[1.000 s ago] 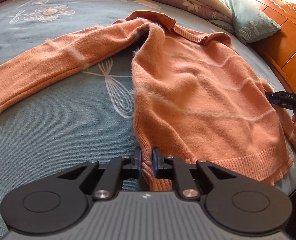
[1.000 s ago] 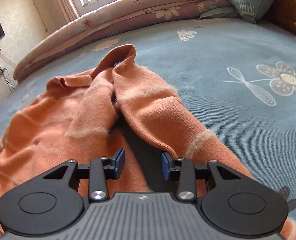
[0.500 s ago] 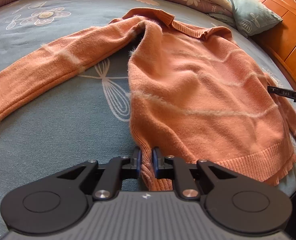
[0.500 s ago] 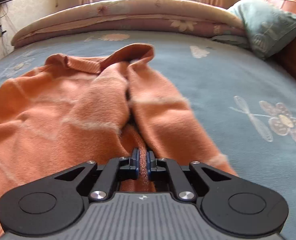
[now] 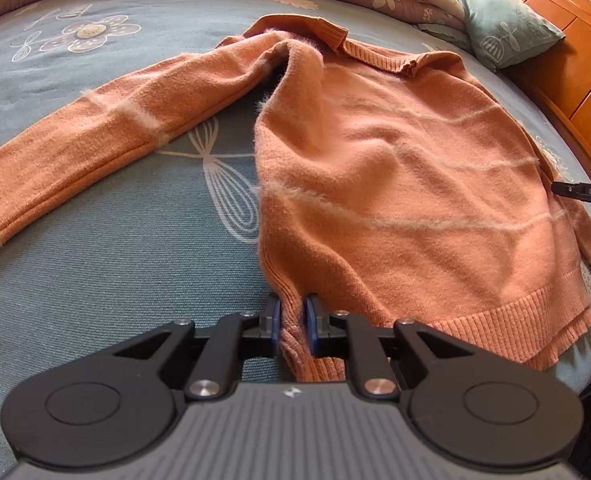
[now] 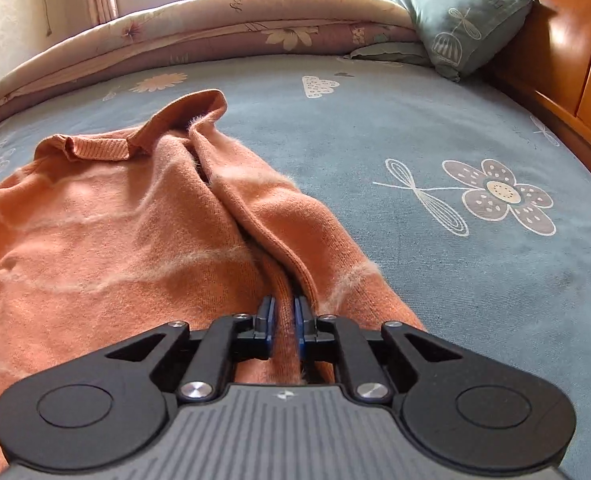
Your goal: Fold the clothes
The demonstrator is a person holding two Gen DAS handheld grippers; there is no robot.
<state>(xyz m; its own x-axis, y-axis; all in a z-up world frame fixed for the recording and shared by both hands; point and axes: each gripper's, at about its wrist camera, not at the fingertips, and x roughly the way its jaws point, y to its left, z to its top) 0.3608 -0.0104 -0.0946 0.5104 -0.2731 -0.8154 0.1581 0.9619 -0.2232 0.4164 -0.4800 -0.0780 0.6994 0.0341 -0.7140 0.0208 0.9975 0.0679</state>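
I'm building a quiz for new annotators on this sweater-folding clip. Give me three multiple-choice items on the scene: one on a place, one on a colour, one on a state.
1. Where does the pillow lie?
A. against the wooden headboard
B. on the sweater
C. on the floor

2. What colour is the sweater?
A. navy
B. orange with pale stripes
C. green

3. What is the left gripper doing?
A. hanging open above the bed
B. clamping the pillow
C. pinching the sweater's ribbed hem

Answers: 1 A, it leans at the headboard end of the bed. 2 B, orange knit with fuzzy pale lines. 3 C, hem fabric sits between its closed pads.
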